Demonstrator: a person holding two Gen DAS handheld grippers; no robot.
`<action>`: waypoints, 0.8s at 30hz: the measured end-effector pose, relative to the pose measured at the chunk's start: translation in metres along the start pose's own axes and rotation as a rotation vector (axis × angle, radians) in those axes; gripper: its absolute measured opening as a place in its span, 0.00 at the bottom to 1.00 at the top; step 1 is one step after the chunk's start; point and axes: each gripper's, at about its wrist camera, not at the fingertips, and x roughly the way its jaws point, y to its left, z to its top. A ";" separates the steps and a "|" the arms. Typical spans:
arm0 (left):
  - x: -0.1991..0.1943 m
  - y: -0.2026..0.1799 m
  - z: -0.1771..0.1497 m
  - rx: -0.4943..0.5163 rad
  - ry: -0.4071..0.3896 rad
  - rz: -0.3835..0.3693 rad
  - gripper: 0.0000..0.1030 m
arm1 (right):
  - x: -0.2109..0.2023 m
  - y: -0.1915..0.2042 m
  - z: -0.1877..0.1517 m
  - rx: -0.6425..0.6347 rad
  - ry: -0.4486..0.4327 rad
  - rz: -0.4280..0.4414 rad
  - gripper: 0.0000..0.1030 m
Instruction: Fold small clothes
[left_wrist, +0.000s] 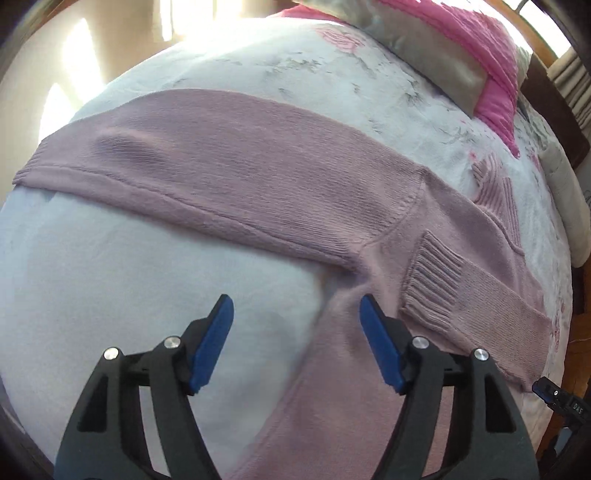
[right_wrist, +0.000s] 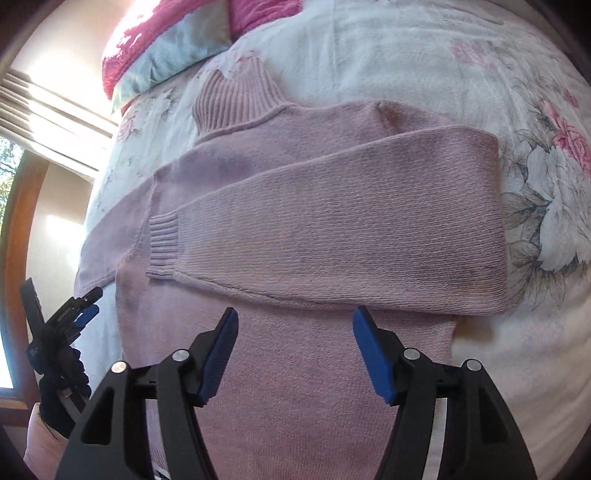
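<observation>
A dusty-pink knitted sweater (right_wrist: 295, 229) lies flat on the bed, its ribbed high collar (right_wrist: 236, 99) pointing away from me. One sleeve (right_wrist: 351, 236) is folded across the chest, its ribbed cuff (right_wrist: 164, 245) near the opposite side seam. The other sleeve (left_wrist: 207, 177) stretches straight out over the pale blue cover. My left gripper (left_wrist: 297, 310) is open, hovering just above the armpit where that sleeve meets the body. My right gripper (right_wrist: 295, 325) is open too, above the sweater's body just below the folded sleeve. Neither holds anything. The left gripper (right_wrist: 79, 310) also shows at the right wrist view's left edge.
The bed carries a floral duvet (right_wrist: 535, 177) and a pale blue blanket (left_wrist: 110, 295). A bright pink knit throw (left_wrist: 487, 62) and a grey pillow (left_wrist: 436, 59) lie at the head end. A wooden-framed window (right_wrist: 22, 221) stands beside the bed.
</observation>
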 end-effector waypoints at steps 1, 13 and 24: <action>-0.002 0.026 0.005 -0.043 -0.004 0.027 0.68 | 0.006 0.010 -0.001 -0.009 0.011 0.005 0.63; -0.008 0.235 0.081 -0.473 -0.124 0.004 0.68 | 0.059 0.083 -0.016 -0.061 0.107 -0.059 0.63; 0.020 0.293 0.123 -0.567 -0.159 -0.079 0.71 | 0.081 0.098 -0.014 -0.043 0.124 -0.128 0.63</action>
